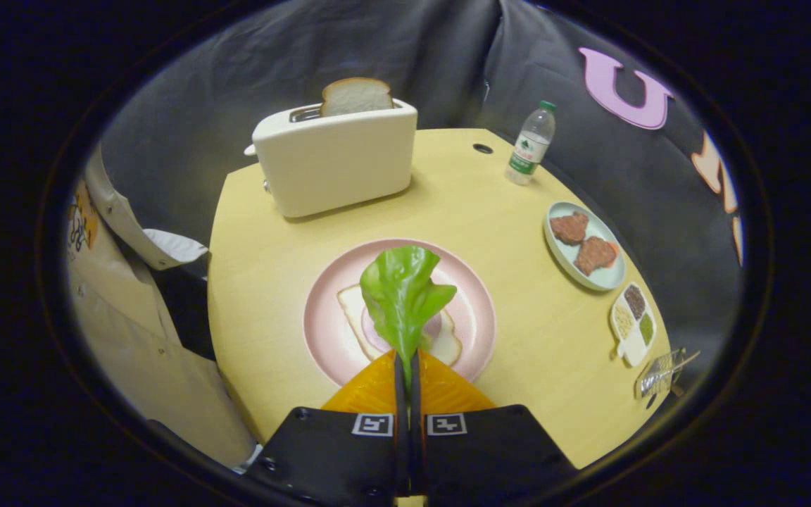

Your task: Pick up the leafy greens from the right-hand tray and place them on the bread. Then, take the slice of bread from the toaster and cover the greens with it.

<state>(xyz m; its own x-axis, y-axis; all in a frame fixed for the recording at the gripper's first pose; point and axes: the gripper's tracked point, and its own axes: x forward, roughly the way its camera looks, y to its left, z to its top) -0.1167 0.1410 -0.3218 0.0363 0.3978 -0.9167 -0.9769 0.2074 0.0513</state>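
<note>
Gripper view looks down on a round pale-yellow wooden desk [518,338]. At its far side stands a cream toaster [338,165] with a slice of white bread [356,95] upright in its slot. At centre sits a round pink plate [324,331] bearing a flat bread slice [356,317]. The gripper [406,366] has its jaws closed together on the stem of a green lettuce leaf [402,292], held up over that flat slice.

Pale wooden bench [518,338]. Toaster [335,158] and water bottle [531,144] at far side; pink plate [472,317] central. Blue-green tray [606,278] and small divided dish [633,322] sit right.
</note>
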